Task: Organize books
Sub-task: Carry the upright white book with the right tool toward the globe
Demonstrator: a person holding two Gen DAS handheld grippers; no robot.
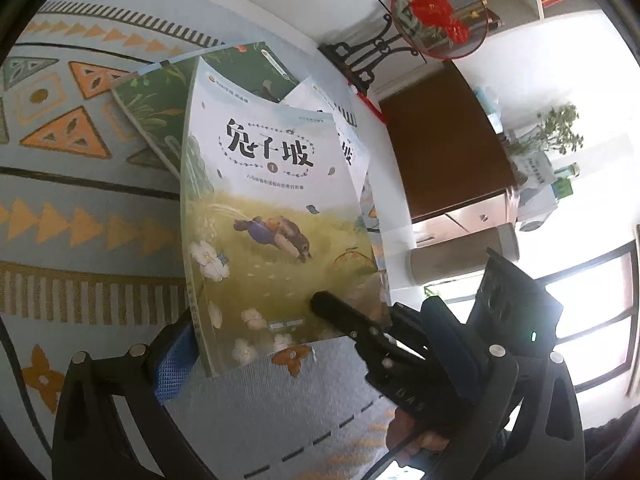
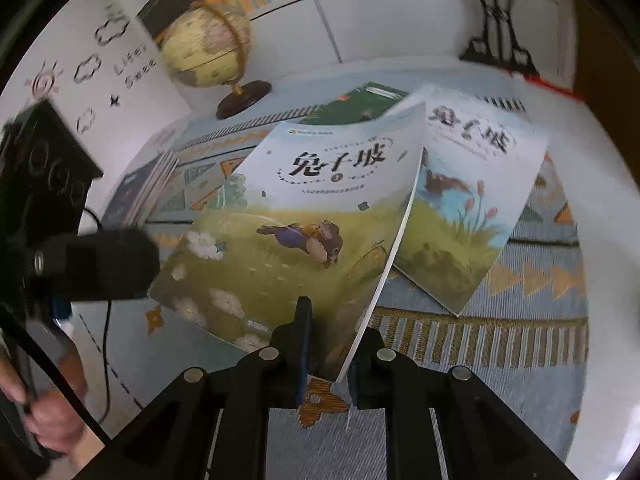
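Three picture books are in sight on a patterned cloth (image 2: pixel 500 340) covering the table. The rabbit book (image 2: pixel 304 224), with a running rabbit on its cover, is raised at a tilt off the cloth. The right gripper (image 2: pixel 326 354) has its jaws drawn narrow and clamped on the lower corner of this book (page edge visible between the two pads). In the left wrist view the same gripper reaches in from the right with one black finger (image 1: pixel 340 316) laid across the cover's lower part.

The left gripper (image 1: pixel 320 356) stands wide: its blue-padded finger (image 1: pixel 176 354) lies against the book's spine at the lower left corner, the other finger well apart to the right; it is not clamped on the book.

A second book (image 2: pixel 472 208) of the same series lies flat on the cloth just beside and partly under the raised one. A green book (image 1: pixel 160 116) lies behind, partly covered by both.

Also present: a globe (image 2: pixel 204 48) on a dark stand at the far edge, and a round fan (image 1: pixel 440 14) on a black stand before a shelf.
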